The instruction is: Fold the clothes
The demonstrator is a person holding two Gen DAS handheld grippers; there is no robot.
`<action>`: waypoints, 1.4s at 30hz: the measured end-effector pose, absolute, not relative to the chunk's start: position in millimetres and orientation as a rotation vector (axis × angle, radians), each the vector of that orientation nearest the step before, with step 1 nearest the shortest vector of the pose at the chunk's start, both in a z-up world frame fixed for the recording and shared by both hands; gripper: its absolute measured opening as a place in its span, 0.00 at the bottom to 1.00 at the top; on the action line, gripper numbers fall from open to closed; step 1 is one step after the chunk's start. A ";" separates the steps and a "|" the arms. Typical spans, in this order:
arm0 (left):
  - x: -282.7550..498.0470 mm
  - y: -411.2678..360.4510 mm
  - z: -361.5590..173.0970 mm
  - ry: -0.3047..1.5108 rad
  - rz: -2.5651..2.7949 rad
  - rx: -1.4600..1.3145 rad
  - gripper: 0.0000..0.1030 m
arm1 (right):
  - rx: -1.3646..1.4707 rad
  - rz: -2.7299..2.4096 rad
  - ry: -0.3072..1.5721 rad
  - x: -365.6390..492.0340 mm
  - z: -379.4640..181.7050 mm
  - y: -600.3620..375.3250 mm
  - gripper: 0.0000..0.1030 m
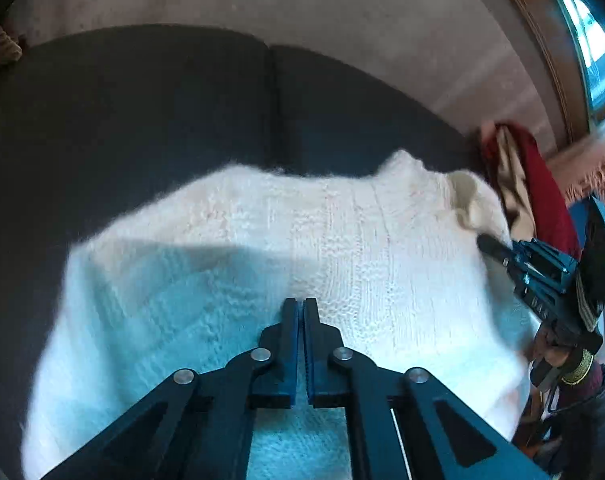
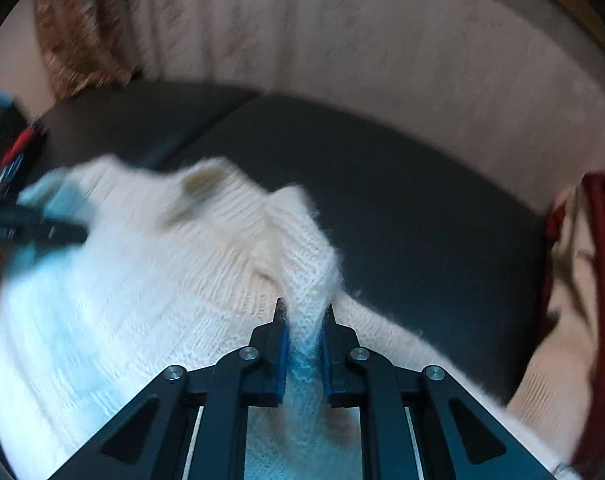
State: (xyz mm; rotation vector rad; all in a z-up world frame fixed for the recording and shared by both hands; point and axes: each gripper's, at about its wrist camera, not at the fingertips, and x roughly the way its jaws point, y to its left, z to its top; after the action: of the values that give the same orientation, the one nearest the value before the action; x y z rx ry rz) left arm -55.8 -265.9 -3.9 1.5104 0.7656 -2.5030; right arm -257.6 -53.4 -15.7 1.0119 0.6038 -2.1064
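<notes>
While your right tongs pinch a bunched fold of the white sweater on the dark sofa, your left tongs hover pressed together, so folding looks barely begun

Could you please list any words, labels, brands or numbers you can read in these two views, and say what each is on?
No text can be read.
Raised marks on the right gripper body: blurred, unreadable.
Dark marks on a white patch at the frame edge beside it: too small.
Blurred red and blue device in the right wrist view: unreadable.
Sweater: no label visible.
</notes>
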 end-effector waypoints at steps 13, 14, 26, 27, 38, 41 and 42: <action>-120.9 -339.8 26.7 0.641 -2.410 1.299 0.02 | 1.079 -2.226 0.395 -384.0 13.0 -108.5 0.31; -118.5 -345.5 31.5 0.674 -2.397 1.284 0.02 | 1.070 -2.217 0.365 -381.0 20.8 -96.2 0.48; 65.8 -213.4 41.1 0.995 -2.743 1.298 0.11 | 1.047 -2.033 0.181 -167.2 23.6 28.5 0.71; 74.5 -199.0 32.8 0.994 -2.733 1.326 0.11 | 1.059 -2.040 0.159 -156.5 19.7 36.5 0.71; 52.9 -152.8 -13.5 0.940 -2.632 1.415 0.12 | 1.082 -2.076 -0.015 -128.8 -39.9 49.9 0.82; 44.1 -150.3 -18.2 0.923 -2.589 1.410 0.13 | 1.001 -2.037 -0.043 -123.1 -45.3 52.4 0.94; 41.5 -150.3 -19.4 0.926 -2.581 1.400 0.13 | 0.989 -2.033 -0.042 -122.3 -45.8 52.9 0.95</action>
State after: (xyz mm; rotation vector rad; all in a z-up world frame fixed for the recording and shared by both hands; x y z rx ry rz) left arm 41.5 -150.3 -19.4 1.4003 0.9256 -2.5810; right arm -122.3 52.9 -45.8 0.9894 -0.0422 -2.0331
